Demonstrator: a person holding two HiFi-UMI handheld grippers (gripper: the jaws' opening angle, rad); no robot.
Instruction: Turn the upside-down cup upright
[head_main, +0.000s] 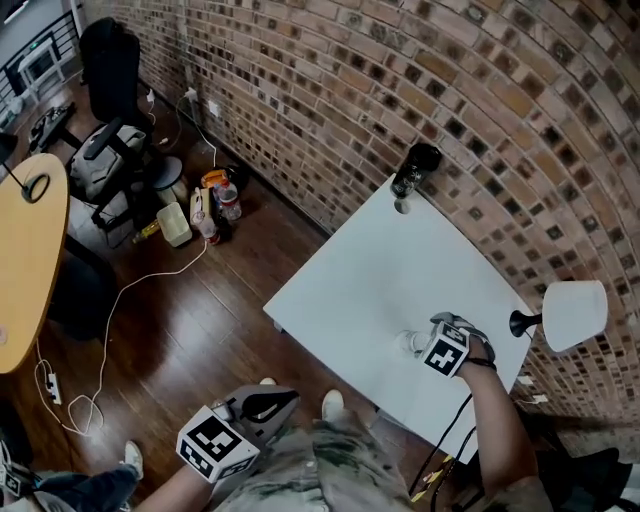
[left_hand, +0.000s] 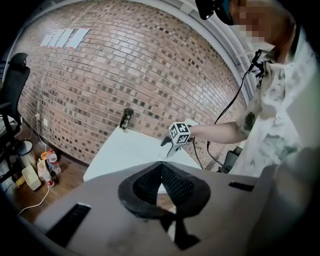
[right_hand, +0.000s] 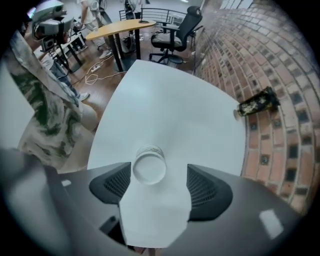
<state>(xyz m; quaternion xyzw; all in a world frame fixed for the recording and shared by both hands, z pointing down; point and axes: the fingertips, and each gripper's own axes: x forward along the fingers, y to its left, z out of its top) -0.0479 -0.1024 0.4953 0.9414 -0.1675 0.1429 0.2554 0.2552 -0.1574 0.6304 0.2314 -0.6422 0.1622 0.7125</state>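
A clear plastic cup (right_hand: 149, 165) stands on the white table (right_hand: 170, 105) with its flat base facing up. My right gripper (right_hand: 159, 183) is open and hovers over it; the cup sits between the jaws, closer to the left one, and touches neither. From the head view the cup (head_main: 410, 344) is near the table's front edge, just left of the right gripper (head_main: 432, 340). My left gripper (head_main: 262, 408) is off the table, low over the floor by the person's legs. In the left gripper view its pads (left_hand: 161, 169) meet with nothing between them.
A dark bottle (head_main: 414, 168) lies at the table's far corner against the brick wall (head_main: 420, 70). A white lamp (head_main: 572, 314) stands at the table's right. On the floor lie cables, bottles and bags (head_main: 205, 205), beside a black office chair (head_main: 110, 70) and a wooden table (head_main: 28, 260).
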